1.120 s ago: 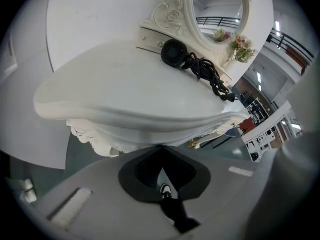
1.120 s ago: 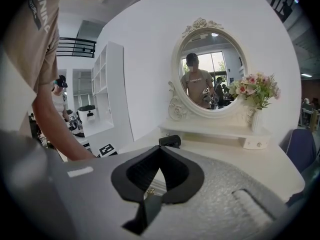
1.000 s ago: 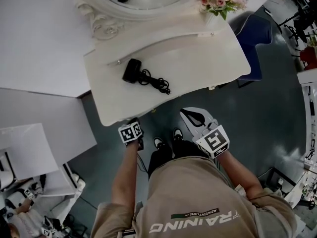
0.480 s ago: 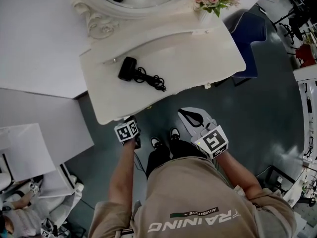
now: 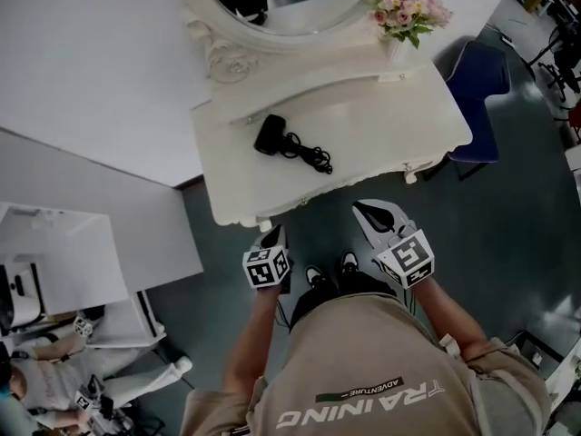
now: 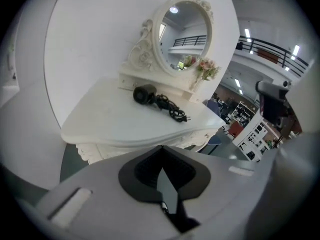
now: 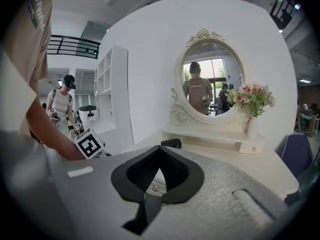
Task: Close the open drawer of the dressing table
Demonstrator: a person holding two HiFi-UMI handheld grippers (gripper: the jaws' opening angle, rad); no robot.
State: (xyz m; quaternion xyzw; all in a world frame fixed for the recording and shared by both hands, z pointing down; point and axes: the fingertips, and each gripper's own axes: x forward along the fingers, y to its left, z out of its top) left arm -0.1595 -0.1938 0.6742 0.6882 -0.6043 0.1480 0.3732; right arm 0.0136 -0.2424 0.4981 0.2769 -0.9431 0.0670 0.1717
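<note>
**Head view: two clenched grippers wait at the table's front edge**

Nearest the person, the left gripper (image 5: 274,233) and the right gripper (image 5: 361,209) are both clamped shut on nothing. They hang just short of the white dressing table (image 5: 390,125). No open drawer can be made out: the top hides its front, and the left gripper view shows only a carved skirt (image 6: 95,151). A good close would probably be a square, level push. Farther back lie a black corded hair dryer (image 5: 270,134), an oval white-framed mirror (image 5: 281,12) and pink flowers (image 5: 408,9).
</note>
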